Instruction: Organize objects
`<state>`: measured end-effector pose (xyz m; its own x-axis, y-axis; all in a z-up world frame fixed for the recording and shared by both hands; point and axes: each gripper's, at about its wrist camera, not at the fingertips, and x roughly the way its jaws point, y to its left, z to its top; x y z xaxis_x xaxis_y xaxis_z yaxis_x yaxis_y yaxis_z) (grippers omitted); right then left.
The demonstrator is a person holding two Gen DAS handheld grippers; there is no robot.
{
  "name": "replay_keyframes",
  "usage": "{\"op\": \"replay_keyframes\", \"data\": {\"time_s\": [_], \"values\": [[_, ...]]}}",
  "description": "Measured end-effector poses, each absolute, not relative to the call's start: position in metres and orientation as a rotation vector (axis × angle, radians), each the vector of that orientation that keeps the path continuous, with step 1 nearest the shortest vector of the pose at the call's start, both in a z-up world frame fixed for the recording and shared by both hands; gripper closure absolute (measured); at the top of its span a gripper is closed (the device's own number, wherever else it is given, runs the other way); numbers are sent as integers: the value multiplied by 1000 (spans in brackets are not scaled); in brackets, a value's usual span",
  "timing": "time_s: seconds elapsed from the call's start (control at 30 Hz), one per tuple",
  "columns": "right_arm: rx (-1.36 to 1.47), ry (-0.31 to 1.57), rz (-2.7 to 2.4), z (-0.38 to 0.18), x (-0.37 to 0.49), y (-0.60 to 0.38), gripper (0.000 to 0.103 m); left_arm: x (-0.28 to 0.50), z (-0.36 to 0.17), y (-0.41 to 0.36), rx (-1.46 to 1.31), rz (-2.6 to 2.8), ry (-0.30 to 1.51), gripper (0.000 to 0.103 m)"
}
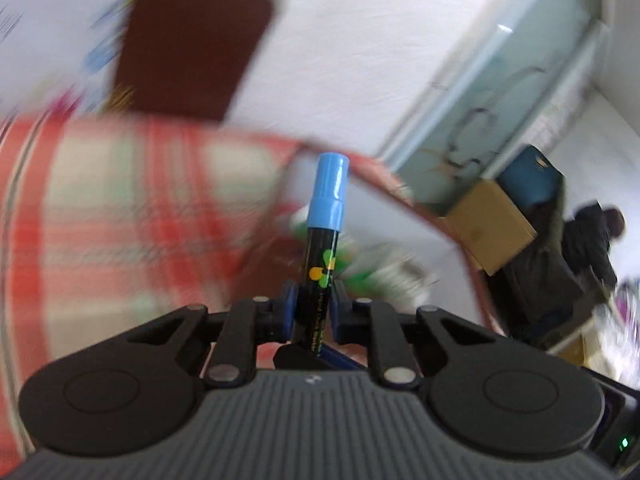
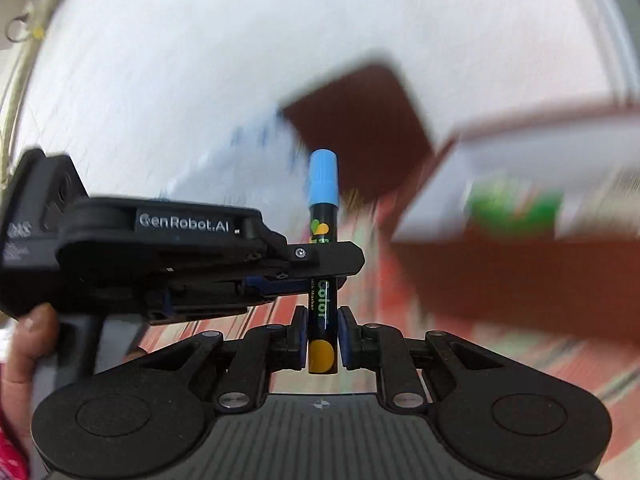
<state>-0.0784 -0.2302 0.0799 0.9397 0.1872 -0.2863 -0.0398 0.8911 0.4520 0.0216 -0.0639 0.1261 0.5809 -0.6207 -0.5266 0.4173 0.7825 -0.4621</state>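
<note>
Marker (image 2: 322,264) clamped by both grippers' jaws — a hand (image 2: 24,356) shows only in right view.

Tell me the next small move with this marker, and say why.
Probably open the right gripper a little and let go. Both grippers pinch the same blue-capped marker: the right at its bottom end, the left gripper higher on the barrel. One grip should suffice to carry it. The box behind is too blurred to judge as a target.

Black marker (image 2: 322,292) with blue cap, upright, clamped by both jaws.
</note>
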Motion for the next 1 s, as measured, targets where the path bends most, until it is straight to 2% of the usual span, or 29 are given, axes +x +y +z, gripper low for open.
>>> {"op": "replay_keyframes", "data": {"time_s": [0.2, 0.23, 0.27, 0.33, 0.4, 0.77, 1.0], "values": [[370, 255, -108, 83, -86, -276, 86, 52, 129, -152, -186, -722, 740, 84], [370, 247, -141, 80, -85, -285, 79, 55, 122, -164, -172, -726, 756, 83], [361, 241, -175, 77, -84, -292, 65, 60, 117, -175, -155, -720, 768, 82], [352, 250, -239, 72, -84, -306, 42, 64, 111, -184, -100, -676, 773, 60], [377, 250, -247, 68, -90, -315, 41, 64, 111, -184, -74, -640, 755, 50], [411, 226, -301, 78, -123, -306, 41, 38, 137, -170, 162, -435, 601, 45], [393, 244, -322, 85, -144, -293, 41, 11, 137, -144, 192, -358, 580, 27]]}}
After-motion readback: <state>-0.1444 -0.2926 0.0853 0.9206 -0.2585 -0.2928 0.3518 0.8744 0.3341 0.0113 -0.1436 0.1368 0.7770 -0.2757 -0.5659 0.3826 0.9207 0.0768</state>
